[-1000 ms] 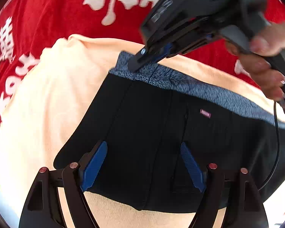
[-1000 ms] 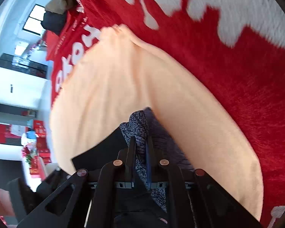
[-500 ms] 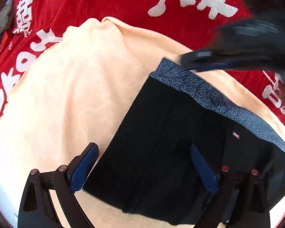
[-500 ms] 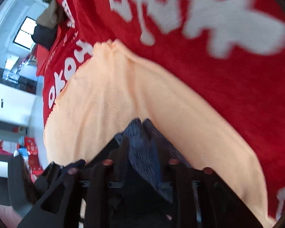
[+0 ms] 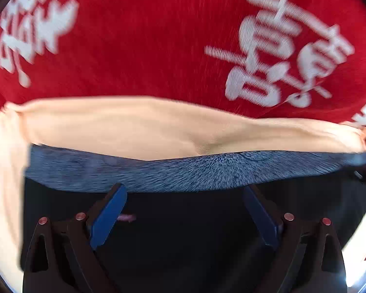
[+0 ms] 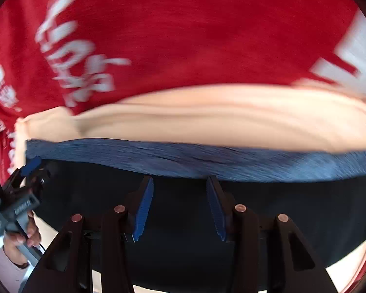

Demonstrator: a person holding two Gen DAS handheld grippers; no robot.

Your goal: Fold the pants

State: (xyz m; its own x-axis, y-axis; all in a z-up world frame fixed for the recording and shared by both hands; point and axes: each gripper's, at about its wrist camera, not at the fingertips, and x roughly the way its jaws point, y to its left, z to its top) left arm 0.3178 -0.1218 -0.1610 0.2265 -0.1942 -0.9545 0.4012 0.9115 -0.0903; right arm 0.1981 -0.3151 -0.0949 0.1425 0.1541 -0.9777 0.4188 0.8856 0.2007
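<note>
Black pants with a blue-grey speckled waistband lie flat on a peach cloth. My left gripper is open and empty, its blue pads wide apart over the black fabric just below the waistband. In the right wrist view the same pants and waistband fill the lower half. My right gripper is open and empty above the black fabric. The left gripper also shows at the far left of that view, by the waistband's left corner.
A red cloth with white lettering covers the surface beyond the peach cloth, also in the right wrist view. A hand holds the left gripper's handle at the lower left.
My right gripper has let go of the waistband and opened, and now faces the pants from the front. The left gripper has swung round toward the waistband. Both views are blurred by motion.
</note>
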